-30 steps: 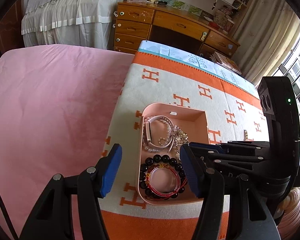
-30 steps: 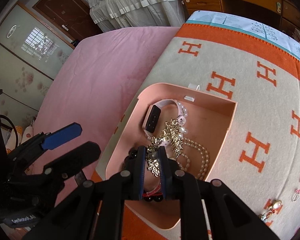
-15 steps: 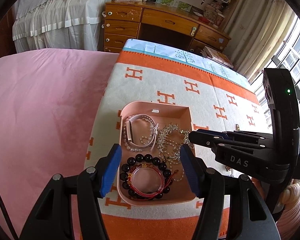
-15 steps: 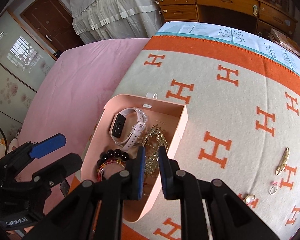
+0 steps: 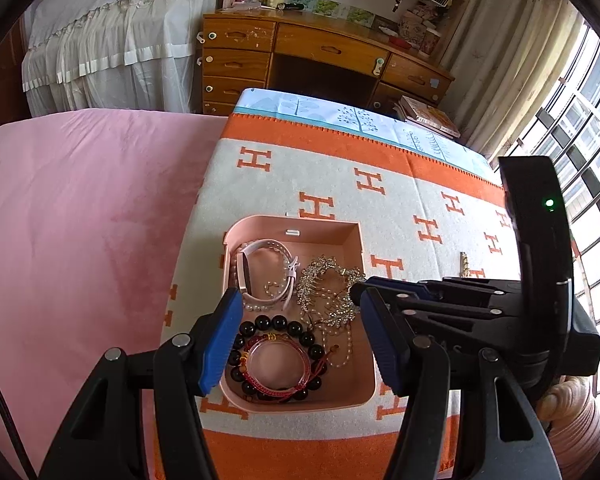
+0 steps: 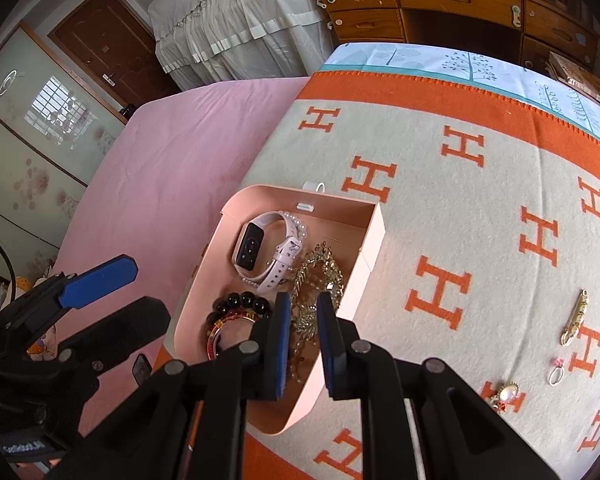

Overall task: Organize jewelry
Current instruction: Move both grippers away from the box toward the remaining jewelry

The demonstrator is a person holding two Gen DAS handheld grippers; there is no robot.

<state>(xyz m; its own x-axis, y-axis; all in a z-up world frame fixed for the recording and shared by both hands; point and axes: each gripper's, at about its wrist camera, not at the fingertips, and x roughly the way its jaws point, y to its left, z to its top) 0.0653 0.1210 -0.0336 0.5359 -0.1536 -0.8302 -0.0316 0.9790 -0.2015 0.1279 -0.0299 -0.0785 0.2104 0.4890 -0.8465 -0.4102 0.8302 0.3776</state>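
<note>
A pink box [image 6: 374, 240] sits on the blanket [image 6: 480, 200] with orange H letters, close to the blanket's left edge and near its front edge. The box is full of jewelry. A pale pink watch [image 6: 266, 246] lies at the back of the box, next to a string of white pearls [image 5: 256, 304]. A ring of black beads [image 5: 278, 324] lies at the front with a red bracelet [image 5: 276, 364] inside it. A sparkly gold piece [image 5: 332, 292] fills the right side of the box.

The left gripper [image 5: 300, 342] hangs over the front of the box with its blue pads about half open — nothing is between them. The right gripper [image 6: 304, 344] is over the right side of the box. Its pads are nearly closed, with only a thin gap, and they hold nothing.

More jewelry lies on the blanket near its right edge — a gold clip [image 6: 575, 318], a small ring [image 6: 556, 374] and a pearl brooch [image 6: 505, 394].
</note>
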